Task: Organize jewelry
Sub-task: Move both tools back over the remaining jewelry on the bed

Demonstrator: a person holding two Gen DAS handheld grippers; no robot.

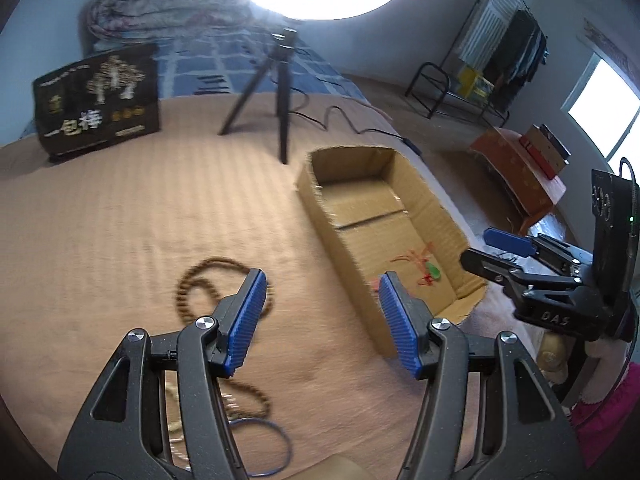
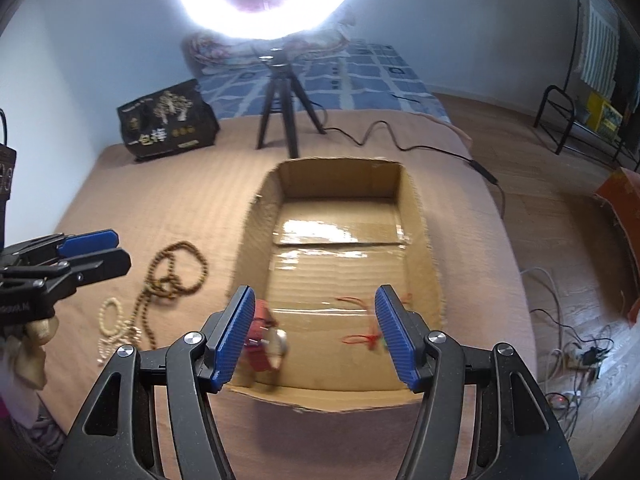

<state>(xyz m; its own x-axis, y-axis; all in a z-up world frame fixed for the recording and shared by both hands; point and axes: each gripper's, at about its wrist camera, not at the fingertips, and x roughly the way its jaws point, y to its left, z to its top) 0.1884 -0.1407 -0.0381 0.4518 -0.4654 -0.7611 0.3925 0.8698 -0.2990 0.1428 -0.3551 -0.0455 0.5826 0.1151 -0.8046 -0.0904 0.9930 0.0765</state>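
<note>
The right gripper (image 2: 314,330) hung with its jaws spread and nothing pinched, over the near end of the cardboard box (image 2: 420,216). A red watch (image 2: 266,346), blurred and possibly mid-fall, showed at the lower left of that view beside the left pad; a red-corded green pendant (image 2: 374,338) lay by the right pad. The left gripper (image 1: 322,320) was likewise spread and empty. Its next target looked to be the brown bead necklace (image 1: 200,284), lying left of the box and just beyond its left pad, nearer this hand, with a blue bangle (image 1: 264,446) low in the frame.
</note>
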